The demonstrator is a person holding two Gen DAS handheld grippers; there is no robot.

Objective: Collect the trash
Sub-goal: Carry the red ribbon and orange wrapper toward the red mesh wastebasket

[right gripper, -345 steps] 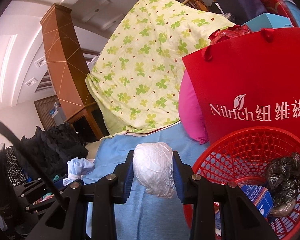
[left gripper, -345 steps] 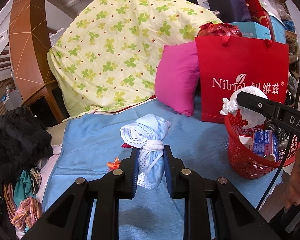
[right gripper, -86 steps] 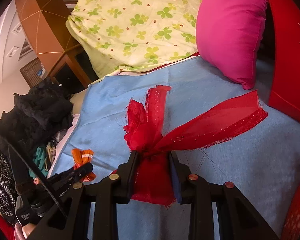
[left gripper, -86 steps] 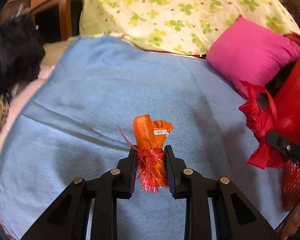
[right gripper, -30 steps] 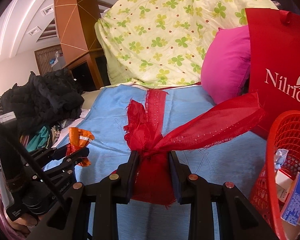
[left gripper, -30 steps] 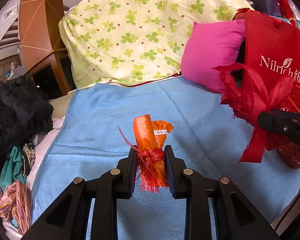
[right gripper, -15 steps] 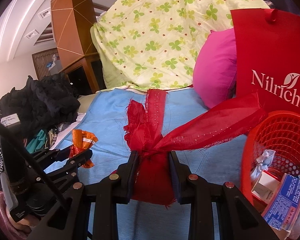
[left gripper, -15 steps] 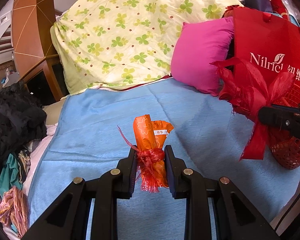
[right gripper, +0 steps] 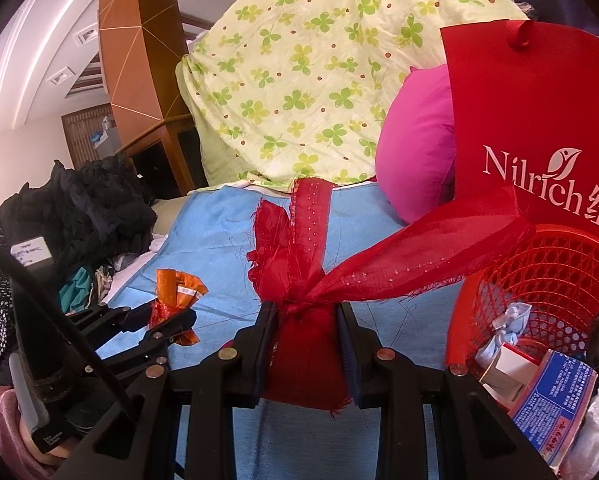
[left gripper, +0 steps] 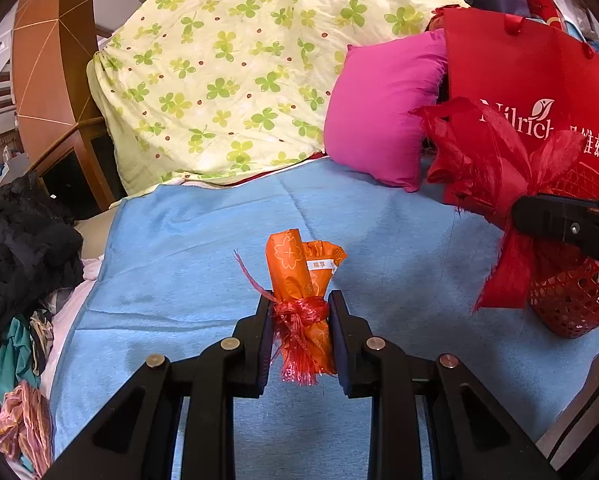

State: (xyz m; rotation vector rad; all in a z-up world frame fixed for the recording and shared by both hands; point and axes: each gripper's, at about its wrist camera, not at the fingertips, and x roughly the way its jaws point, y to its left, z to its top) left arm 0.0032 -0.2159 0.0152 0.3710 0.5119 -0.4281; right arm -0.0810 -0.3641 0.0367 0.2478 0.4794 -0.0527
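We see a bed under a blue cover (left gripper: 379, 240), a clover-print quilt (left gripper: 239, 60) heaped at the back, a pink pillow (left gripper: 379, 120) and a red paper bag (right gripper: 539, 100) beside it. A red mesh basket (right gripper: 559, 264) at the right edge already holds scraps, probably the drop spot. Right claw (right gripper: 307, 332) pinches a red ribbon bow (right gripper: 299, 260) near the rim, likely ready to drop. Left claw (left gripper: 301, 324) pinches an orange wrapper bundle (left gripper: 299, 280) above the cover, well apart from the basket, waiting its turn
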